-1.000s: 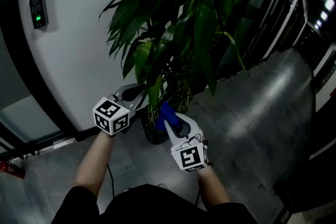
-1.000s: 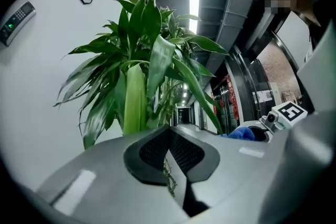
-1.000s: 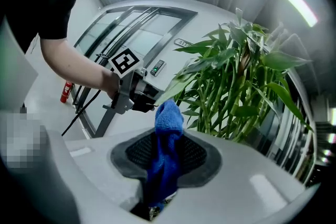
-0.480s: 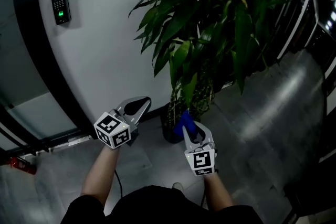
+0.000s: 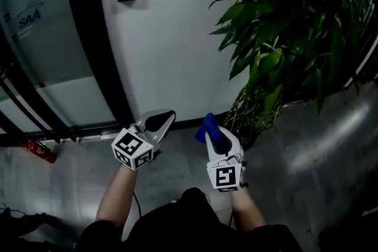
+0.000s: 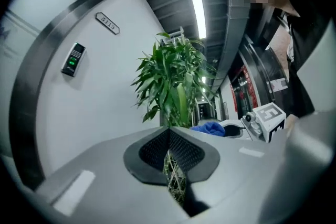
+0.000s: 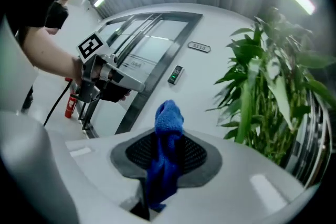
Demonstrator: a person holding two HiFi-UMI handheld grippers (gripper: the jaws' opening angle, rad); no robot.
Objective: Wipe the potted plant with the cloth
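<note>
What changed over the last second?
Both claws backed away from the potted plant's lower leaves, and the plant now sits off to their right, untouched. Unchanged: the right claw stays shut on the blue cloth. The left claw is shut and empty.

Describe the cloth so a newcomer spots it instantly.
Start at the tall leafy potted plant by the curved white wall. Just left of its base, the right gripper is shut on the cloth. It is the only bright blue thing, bunched and poking out past the jaws.
</note>
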